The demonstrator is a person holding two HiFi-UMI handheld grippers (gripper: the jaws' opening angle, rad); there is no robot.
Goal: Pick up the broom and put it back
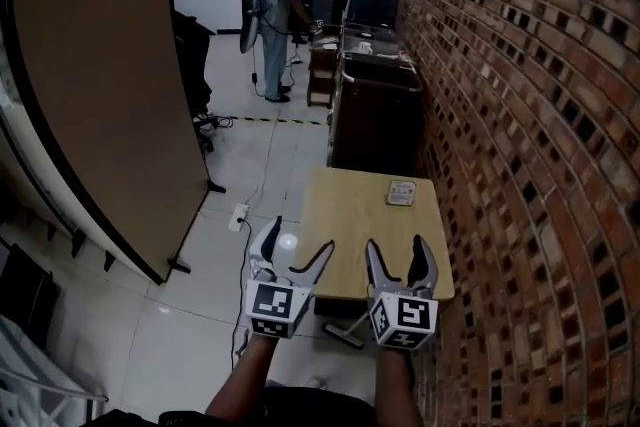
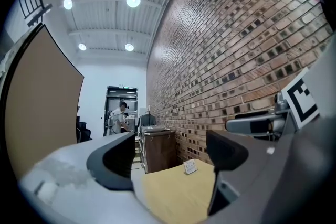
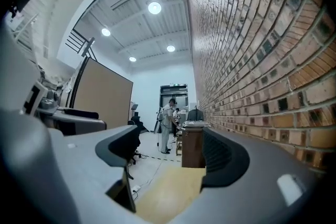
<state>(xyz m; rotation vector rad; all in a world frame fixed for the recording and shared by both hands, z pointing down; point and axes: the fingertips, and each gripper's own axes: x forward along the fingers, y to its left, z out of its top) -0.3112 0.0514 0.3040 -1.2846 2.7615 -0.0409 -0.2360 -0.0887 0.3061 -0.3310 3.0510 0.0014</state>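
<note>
1. tongs: your left gripper (image 1: 298,245) and your right gripper (image 1: 398,250) are held side by side, pointing level over the near edge of the wooden table (image 1: 350,215).
2. in the left gripper view (image 2: 170,155) the jaws stand wide apart and grip nothing. between them you see only the table top and a small card (image 2: 190,166) lying further off.
3. the right gripper view (image 3: 170,152) shows the same: jaws spread wide, nothing between the pads, just the table and the floor beyond.
4. broom (image 1: 345,330): on the floor under the table's near edge, a dark bar-shaped head lies with a thin handle running in beneath the top. it looks like the broom. in the head view it shows between your 2 marker cubes, and neither gripper touches it.
5. writing: each cube carries black-and-white square markers, which are patterns and not letters. the card lies flat near the table's far right corner, close to the brick wall (image 1: 520,115). its print is too small to read.
6. around you: a tall brown panel (image 1: 110,85) stands to your left and a white power strip (image 1: 238,215) lies on the floor beside it. a dark cabinet (image 1: 375,115) stands against the wall just past the table, and a person (image 1: 280,15) stands at the far end of the room.
</note>
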